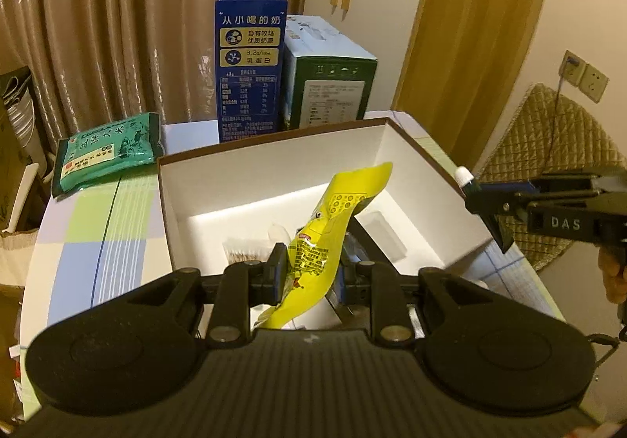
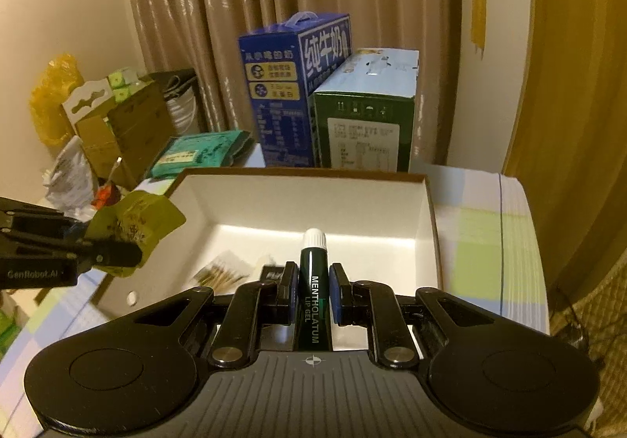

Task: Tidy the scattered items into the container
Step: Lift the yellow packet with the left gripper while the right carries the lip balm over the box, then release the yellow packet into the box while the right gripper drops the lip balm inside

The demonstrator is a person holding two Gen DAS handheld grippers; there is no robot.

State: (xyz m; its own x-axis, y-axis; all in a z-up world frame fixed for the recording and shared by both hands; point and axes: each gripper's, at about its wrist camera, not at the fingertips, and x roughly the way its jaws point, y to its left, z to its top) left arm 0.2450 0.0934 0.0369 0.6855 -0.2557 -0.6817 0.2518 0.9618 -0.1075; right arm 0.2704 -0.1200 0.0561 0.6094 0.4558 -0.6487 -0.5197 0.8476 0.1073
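Observation:
My left gripper (image 1: 311,273) is shut on a yellow snack packet (image 1: 333,226), held above the near edge of the open white box (image 1: 243,179). My right gripper (image 2: 311,291) is shut on a dark green lip gel tube with a white cap (image 2: 312,281), held above the near edge of the same box (image 2: 425,226). Inside the box lie a clear pack of cotton swabs (image 2: 219,273), a small dark item and a white block (image 1: 382,232). In the left wrist view the right gripper (image 1: 482,199) shows at the right with the tube's cap (image 1: 463,176). In the right wrist view the left gripper (image 2: 113,254) shows at the left with the packet (image 2: 137,220).
A blue milk carton (image 1: 249,66) and a green-and-white carton (image 1: 333,85) stand behind the box. A green packet (image 1: 107,154) lies at the table's back left. The table has a checked cloth (image 1: 98,226). Cardboard boxes and bags (image 2: 98,124) are stacked beyond the left edge.

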